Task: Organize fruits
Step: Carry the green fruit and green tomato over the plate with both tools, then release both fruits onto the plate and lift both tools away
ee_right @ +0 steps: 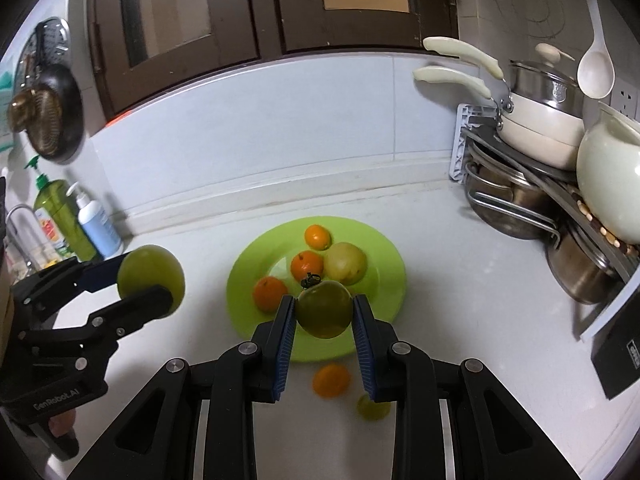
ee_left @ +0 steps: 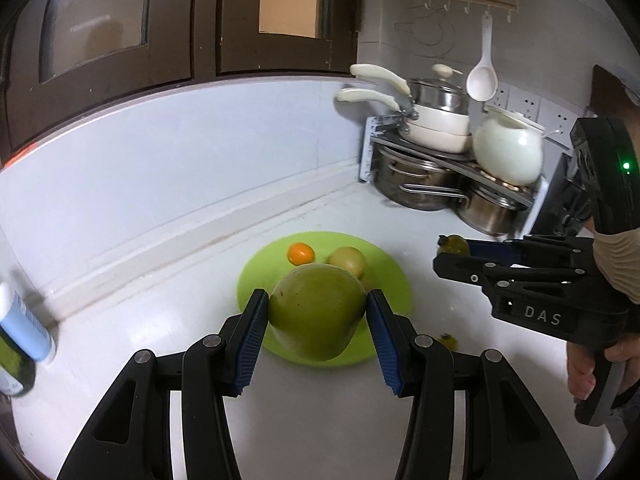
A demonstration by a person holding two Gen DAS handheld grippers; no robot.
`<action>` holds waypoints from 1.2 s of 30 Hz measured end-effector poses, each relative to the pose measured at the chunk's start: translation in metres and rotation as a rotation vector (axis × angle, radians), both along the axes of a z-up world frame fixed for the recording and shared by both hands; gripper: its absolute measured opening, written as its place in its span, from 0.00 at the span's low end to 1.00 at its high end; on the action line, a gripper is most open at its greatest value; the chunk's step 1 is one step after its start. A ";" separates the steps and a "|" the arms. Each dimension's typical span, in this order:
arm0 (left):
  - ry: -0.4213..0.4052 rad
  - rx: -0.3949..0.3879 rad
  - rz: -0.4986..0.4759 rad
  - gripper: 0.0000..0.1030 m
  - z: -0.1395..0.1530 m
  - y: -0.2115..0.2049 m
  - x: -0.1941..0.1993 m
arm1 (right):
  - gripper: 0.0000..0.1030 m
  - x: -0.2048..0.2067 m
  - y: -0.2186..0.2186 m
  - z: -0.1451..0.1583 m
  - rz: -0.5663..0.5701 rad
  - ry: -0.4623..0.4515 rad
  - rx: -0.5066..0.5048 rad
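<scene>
A lime-green plate (ee_right: 376, 248) sits on the white counter and holds three oranges (ee_right: 307, 266) and a yellow-green fruit (ee_right: 346, 262). My left gripper (ee_left: 316, 316) is shut on a large green fruit (ee_left: 316, 316) above the plate's near edge; it also shows in the right wrist view (ee_right: 150, 280). My right gripper (ee_right: 324, 316) is shut on a green tomato (ee_right: 324, 314) with a dark stem, above the plate's near side. It shows in the left wrist view (ee_left: 448, 250) to the right of the plate. An orange (ee_right: 331, 379) and a small green fruit (ee_right: 372, 407) lie on the counter near the plate.
A rack with steel pots (ee_right: 516, 208), cream pans (ee_right: 540, 128) and a white jug (ee_right: 612, 188) fills the right corner. Soap bottles (ee_right: 60, 216) stand at the left by the wall. A black box (ee_right: 620, 344) sits at the right.
</scene>
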State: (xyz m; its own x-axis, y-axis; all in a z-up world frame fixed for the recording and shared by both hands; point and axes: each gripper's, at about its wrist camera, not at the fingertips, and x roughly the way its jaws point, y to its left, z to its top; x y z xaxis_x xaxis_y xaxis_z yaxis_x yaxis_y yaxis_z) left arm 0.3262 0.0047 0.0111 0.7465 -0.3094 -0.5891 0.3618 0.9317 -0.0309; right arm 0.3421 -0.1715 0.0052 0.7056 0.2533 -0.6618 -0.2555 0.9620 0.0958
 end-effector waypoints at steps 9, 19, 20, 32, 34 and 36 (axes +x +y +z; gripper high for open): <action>0.024 0.019 0.022 0.48 -0.016 0.003 0.047 | 0.29 0.045 0.005 -0.016 -0.034 0.061 -0.049; 0.107 0.025 0.039 0.48 -0.053 -0.003 0.091 | 0.29 0.082 -0.010 -0.050 -0.057 0.152 -0.047; 0.112 0.027 0.039 0.48 -0.055 -0.004 0.094 | 0.29 0.085 -0.010 -0.053 -0.056 0.158 -0.049; 0.177 0.026 0.048 0.48 -0.087 -0.013 0.123 | 0.29 0.106 -0.010 -0.080 -0.042 0.215 -0.052; 0.186 0.022 0.053 0.48 -0.088 -0.013 0.125 | 0.29 0.108 -0.011 -0.081 -0.039 0.221 -0.043; 0.183 0.031 0.052 0.48 -0.089 -0.014 0.125 | 0.31 0.108 -0.010 -0.082 -0.040 0.225 -0.045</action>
State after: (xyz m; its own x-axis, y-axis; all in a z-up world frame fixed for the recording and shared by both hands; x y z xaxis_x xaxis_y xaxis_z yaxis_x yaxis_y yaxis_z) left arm 0.4508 -0.0090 -0.0775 0.6407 -0.2528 -0.7250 0.3043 0.9505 -0.0625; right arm 0.4498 -0.1816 -0.0765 0.5479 0.1947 -0.8136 -0.1937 0.9756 0.1031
